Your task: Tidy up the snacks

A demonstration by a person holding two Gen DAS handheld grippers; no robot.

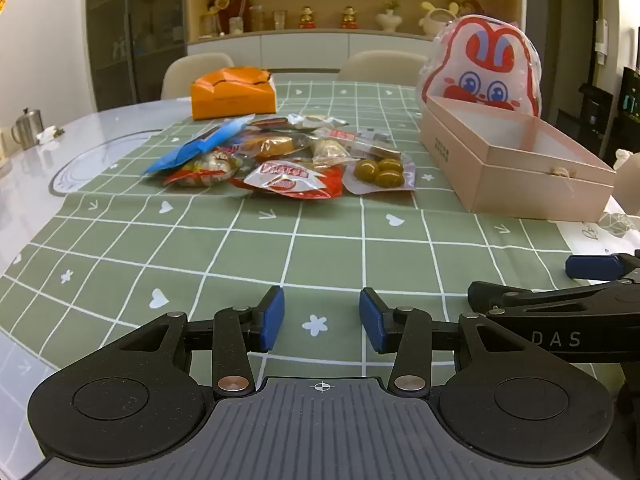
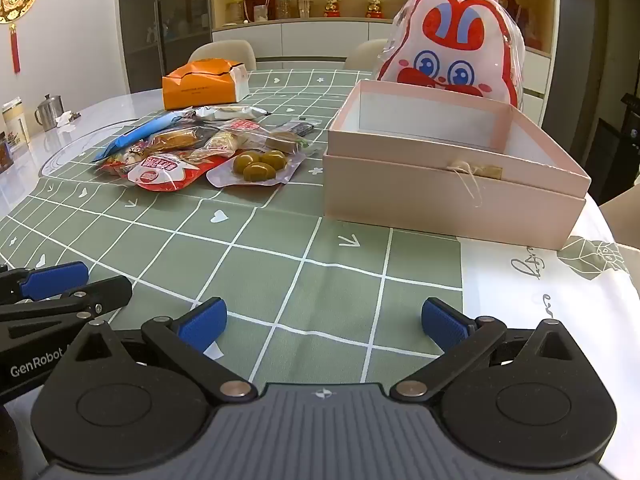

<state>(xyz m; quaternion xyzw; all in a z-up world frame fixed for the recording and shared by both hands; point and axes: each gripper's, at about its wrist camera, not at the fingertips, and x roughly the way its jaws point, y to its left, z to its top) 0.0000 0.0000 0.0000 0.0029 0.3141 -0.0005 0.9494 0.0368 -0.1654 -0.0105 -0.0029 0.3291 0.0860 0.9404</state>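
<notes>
- Two grippers are seen low over a green checked tablecloth, side by side and both tilted downward toward the table.
- The left gripper is partly open; nothing is held between its two blue pads, and only cloth is seen in the gap.
- The right gripper is spread wide, with nothing between its two blue pads either.
- One heap of wrapped snacks is found in the middle of the cloth, well ahead of both grippers and apart from them.
- In the heap, one long blue packet is laid at the left edge, and two red-and-white packets are seen at the front.
- One clear packet of green fruits lies at the right edge of the heap, nearest the box; three fruits are counted inside it.
- Several more clear-wrapped pieces are piled behind these; their exact number cannot be told.
- One open pink box is set to the right of the heap, near it but not touching. No snacks are seen inside it from either view.
- One rabbit-faced bag in red and white is stood upright just behind the pink box.
- One orange box is placed beyond the heap, toward the far side of the table.
- One metal mug is seen at the far left, off the cloth.
- Two pale chairs are drawn up at the far edge of the table.
</notes>
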